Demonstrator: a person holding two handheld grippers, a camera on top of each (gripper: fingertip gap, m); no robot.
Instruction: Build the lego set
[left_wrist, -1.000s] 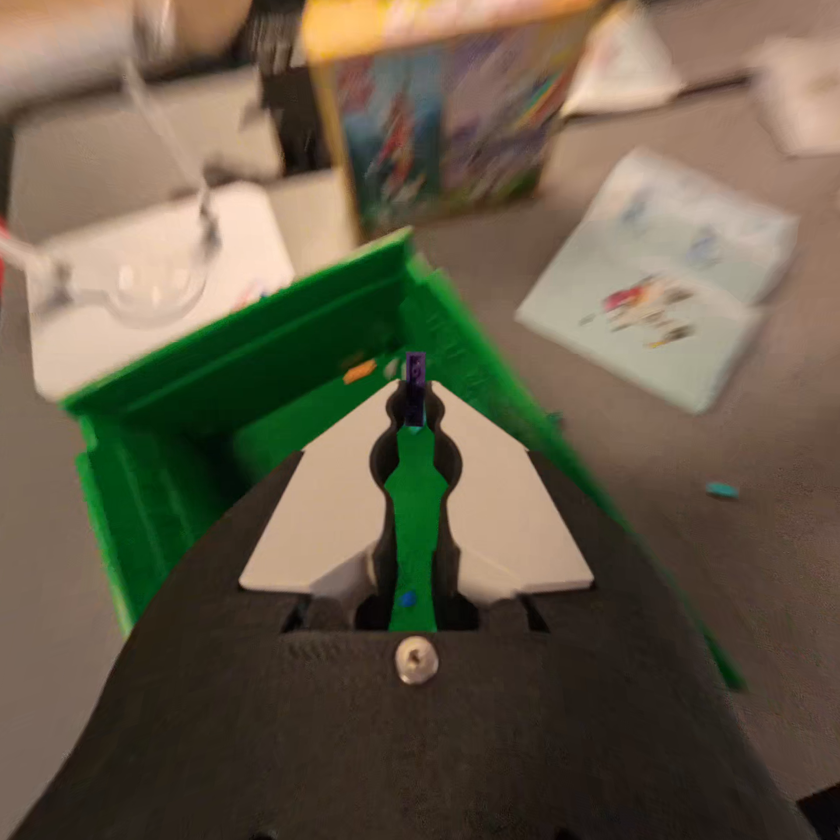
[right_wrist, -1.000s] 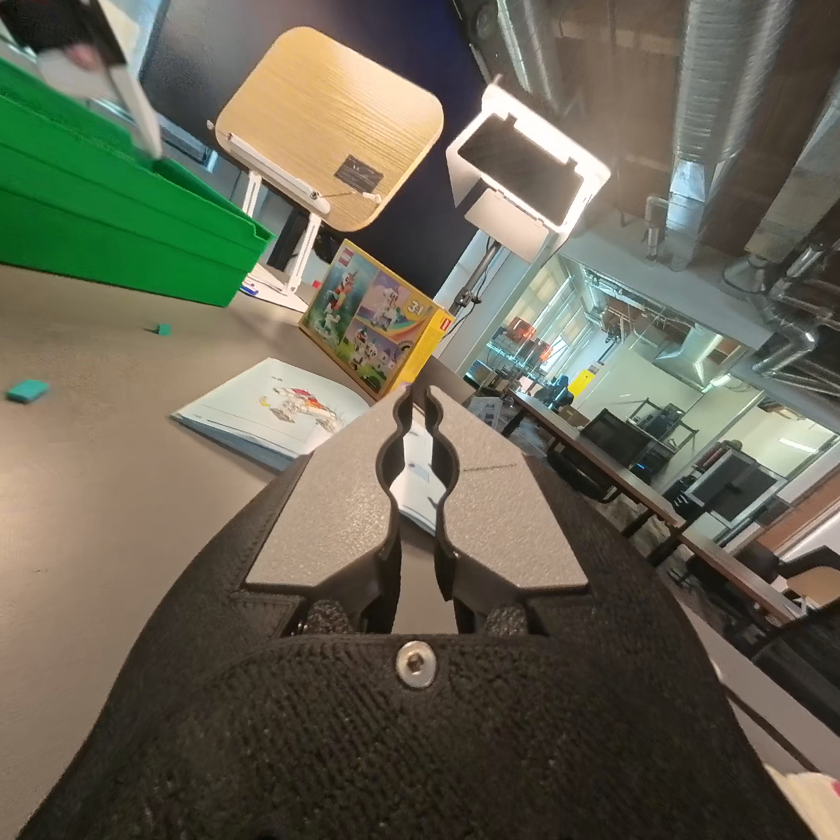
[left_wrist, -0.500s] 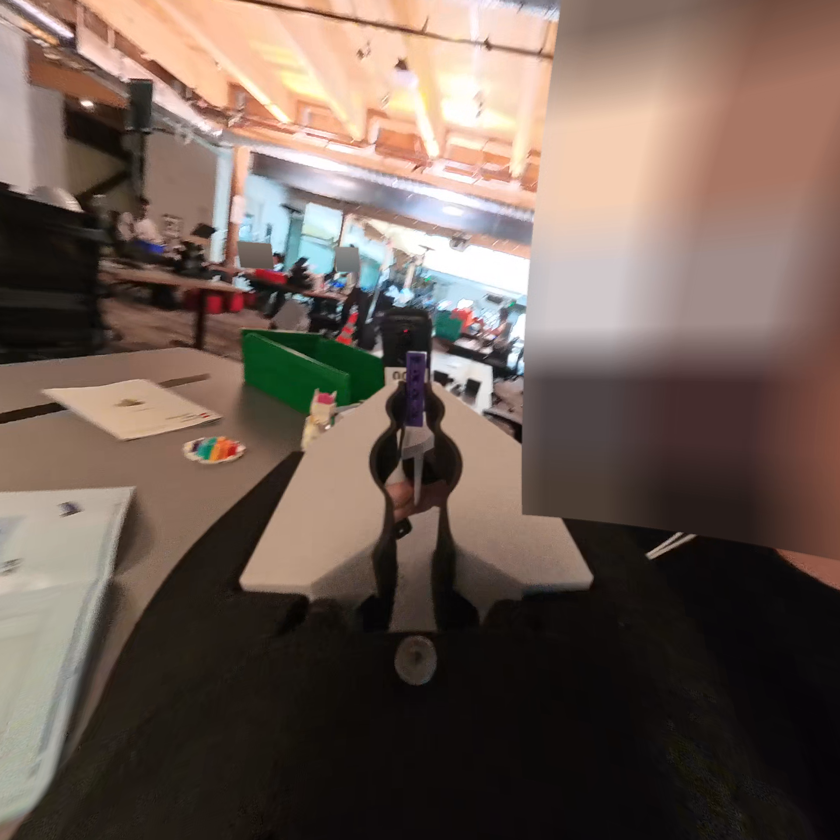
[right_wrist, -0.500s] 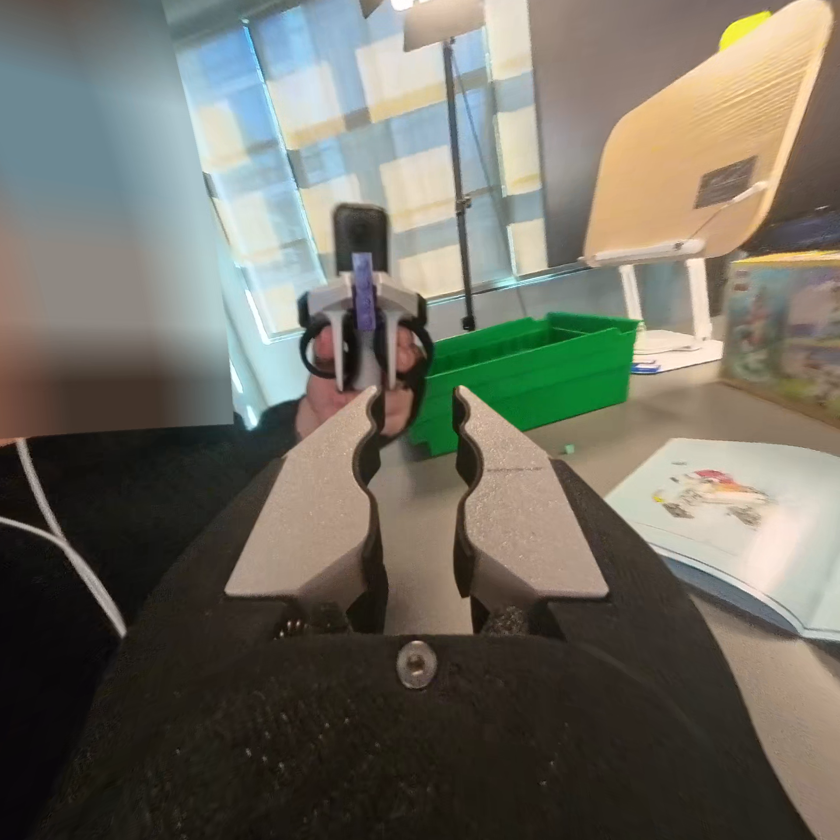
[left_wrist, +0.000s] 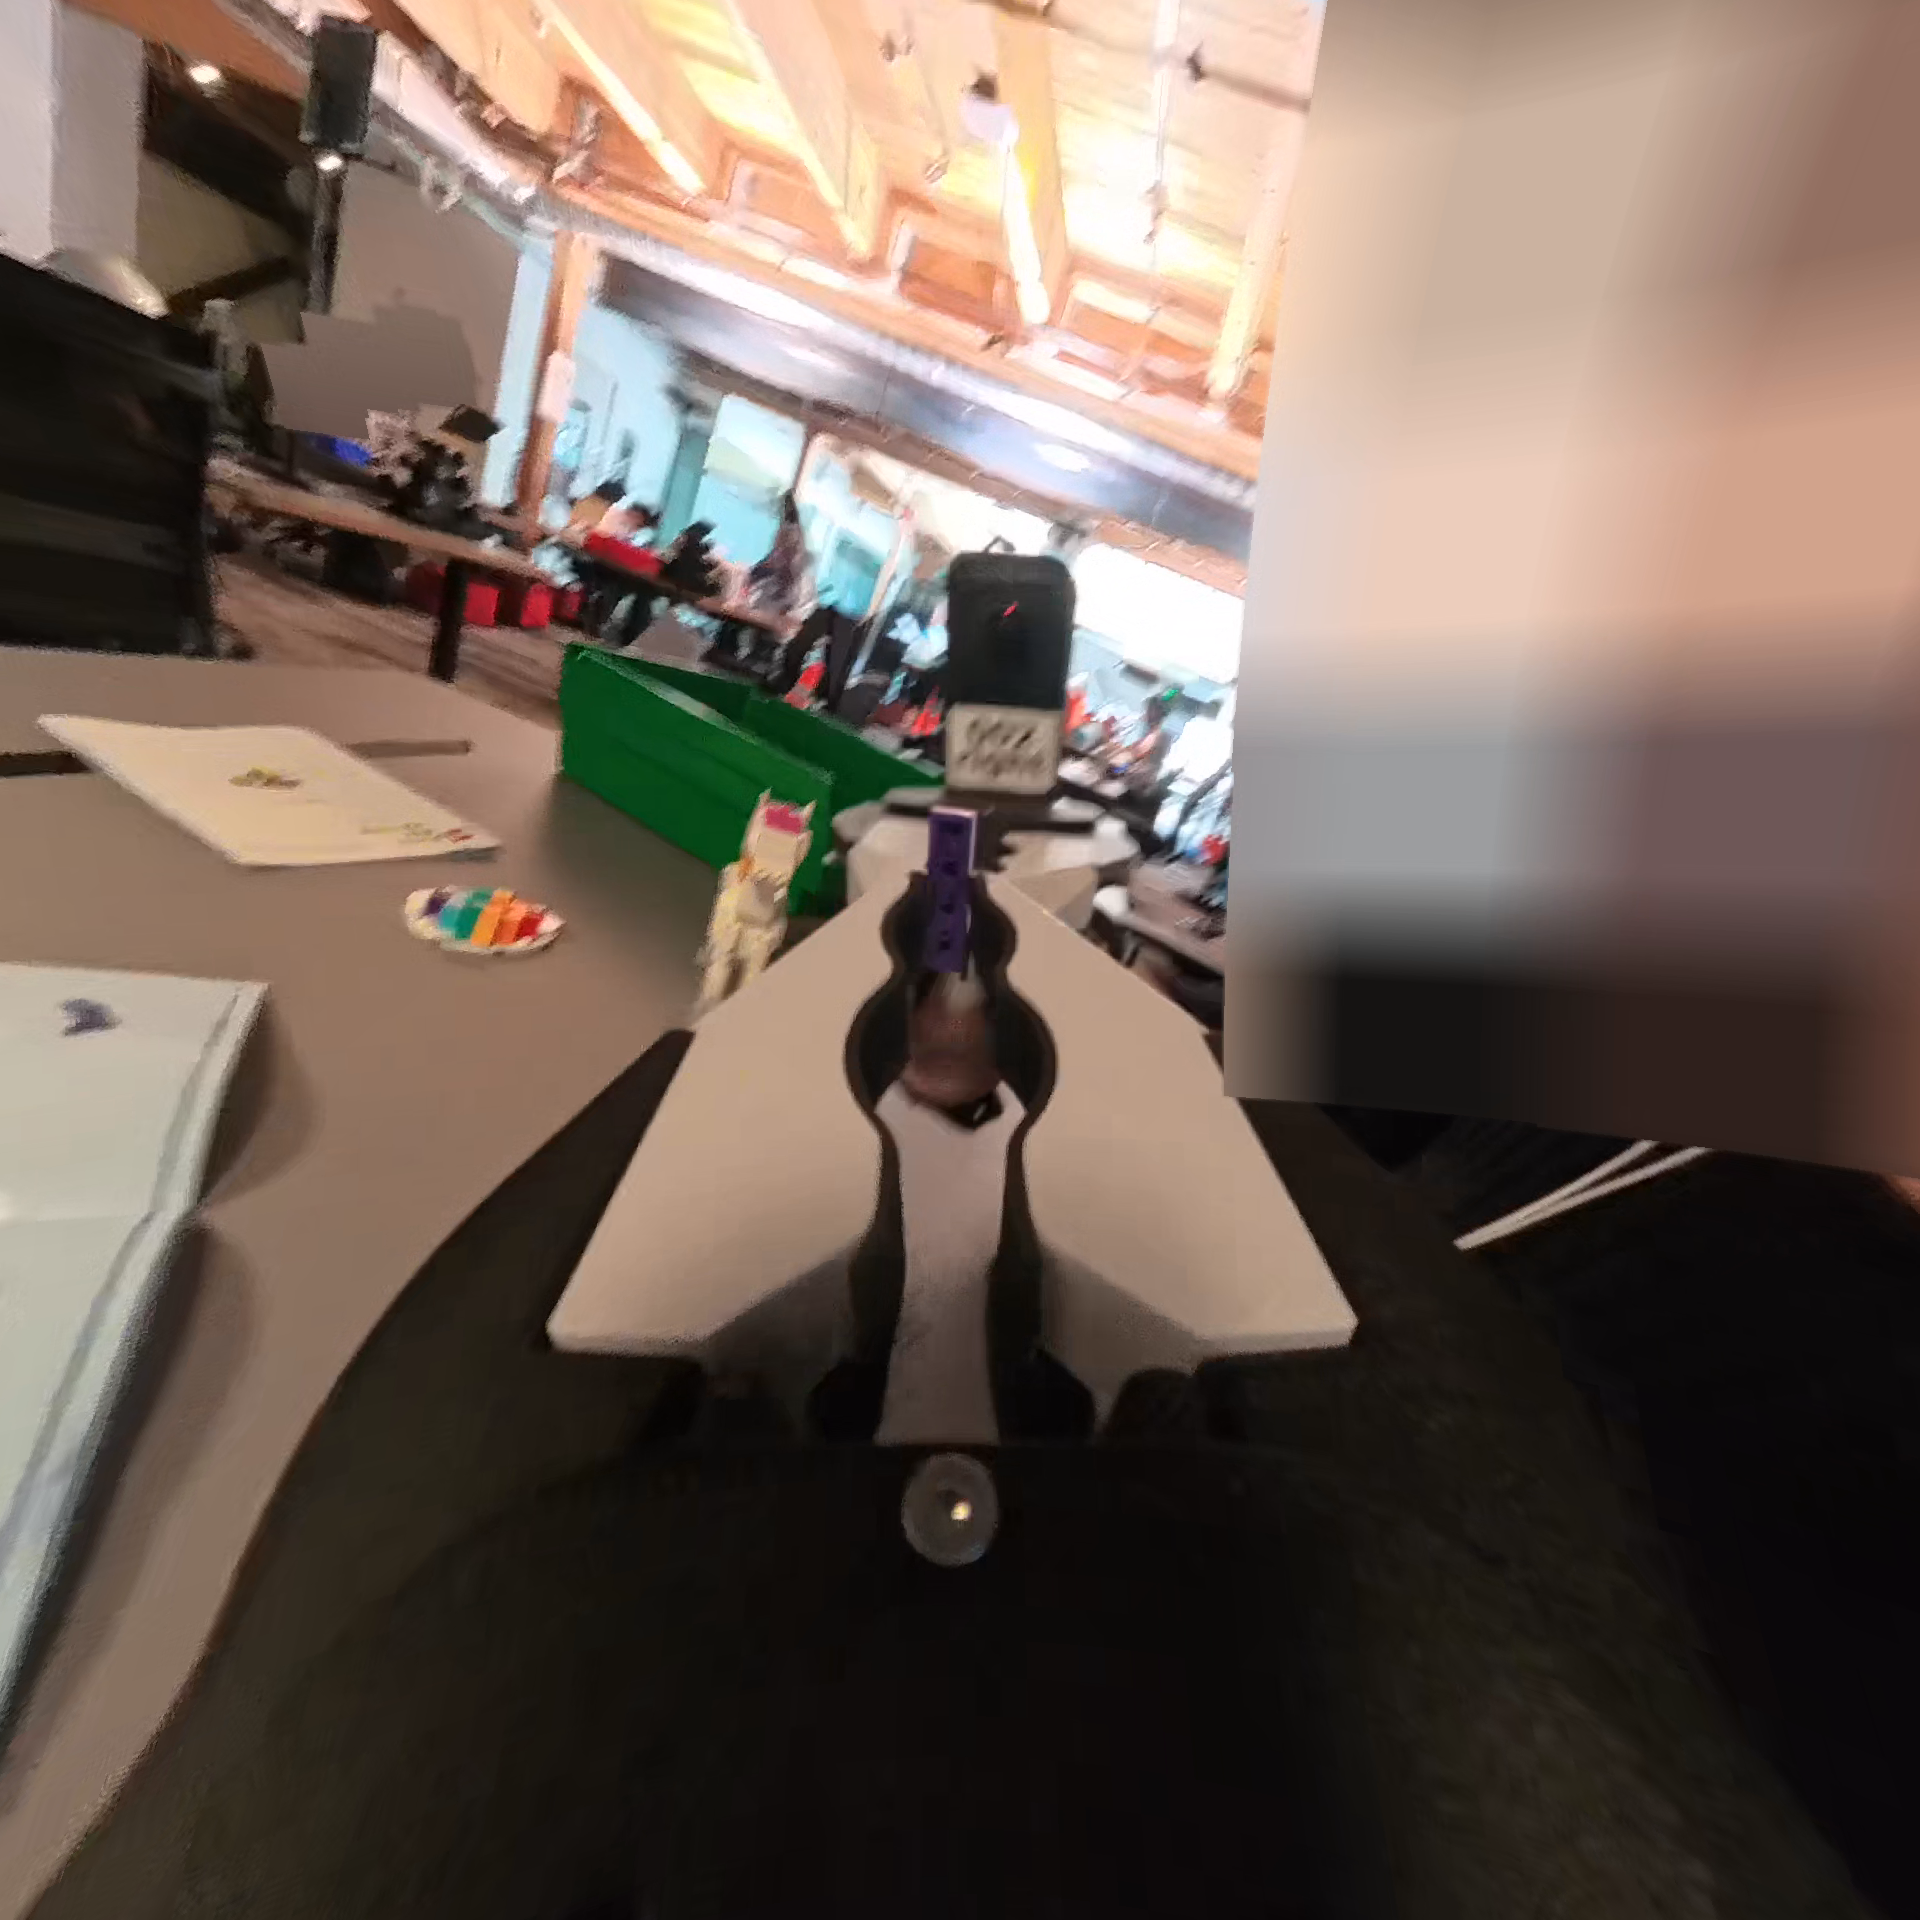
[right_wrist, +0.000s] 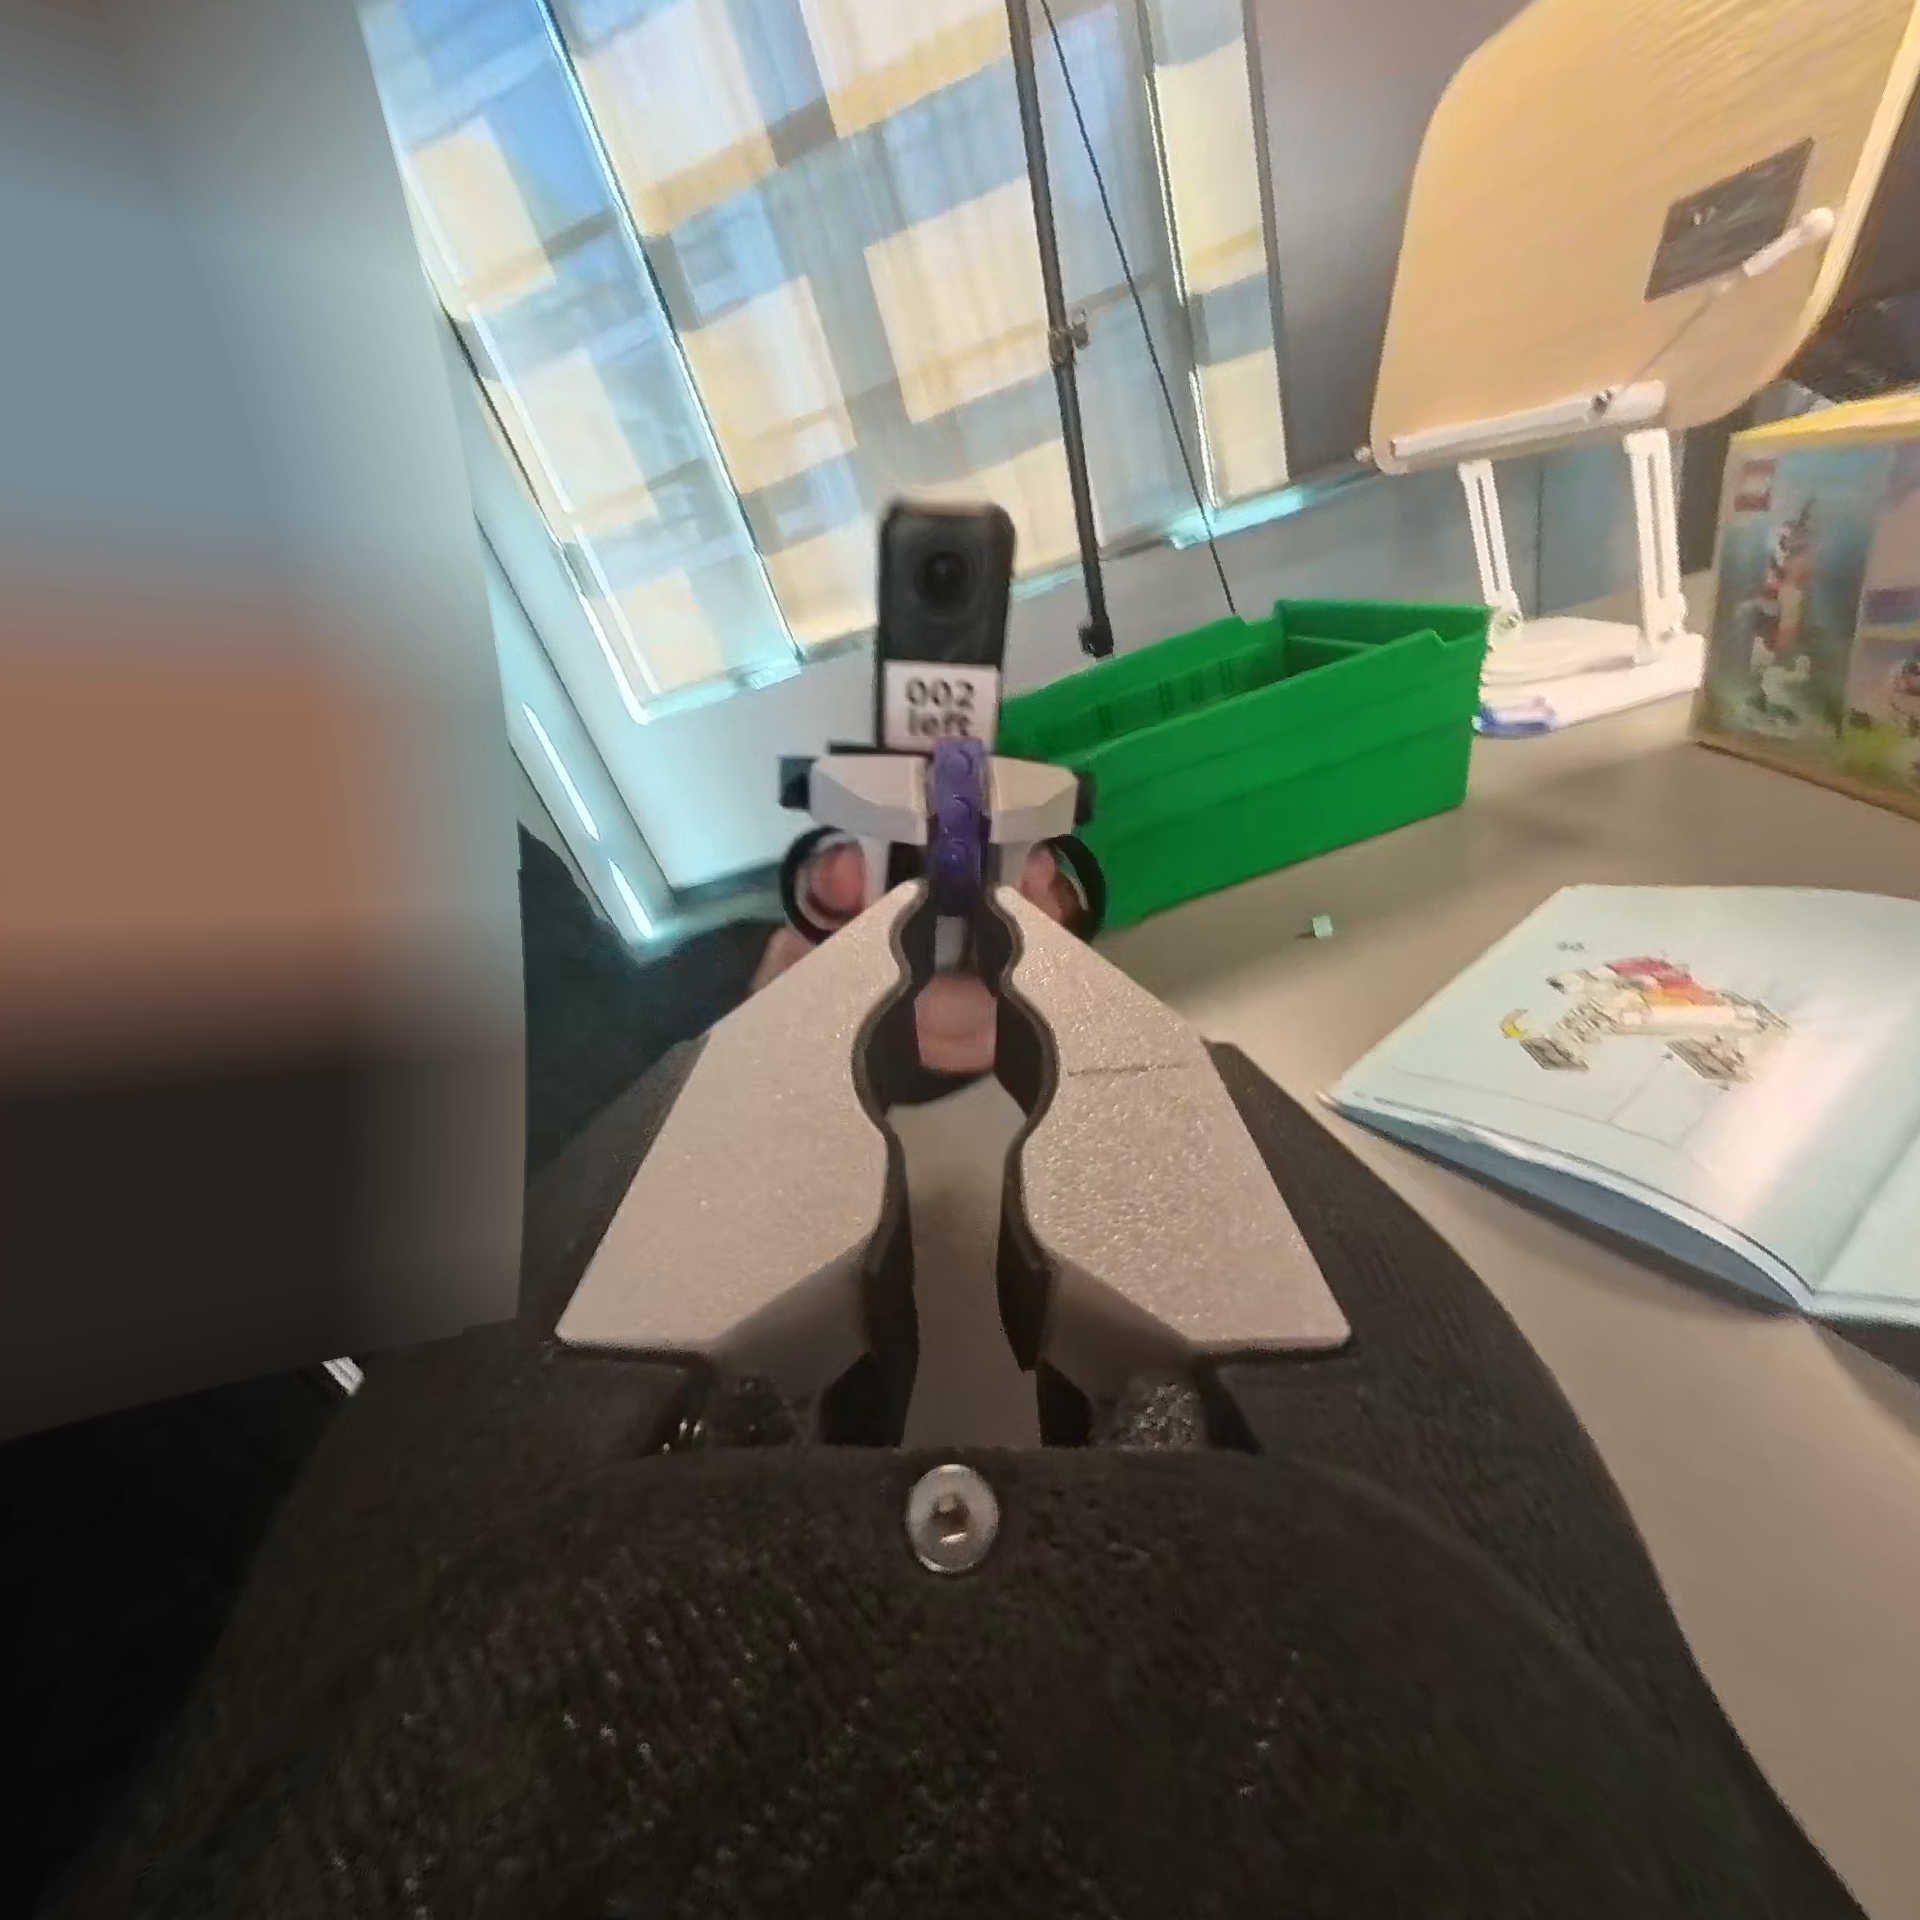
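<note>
Directly ahead, my left gripper (left_wrist: 948, 914) clamps the purple plate (left_wrist: 951, 891), its long axis upright. My right gripper (right_wrist: 952, 906) faces it, slightly parted, tips just beside its lower end. Beyond stand a unicorn model (left_wrist: 753, 902) and green bin (left_wrist: 675, 753); grey tabletop (left_wrist: 436, 1049) lies open leftward.

Bin (right_wrist: 1247, 769) behind booklet (right_wrist: 1683, 1081) on table (right_wrist: 1558, 831)

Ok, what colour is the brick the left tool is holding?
Purple brick, clearest in the right wrist view.
</note>
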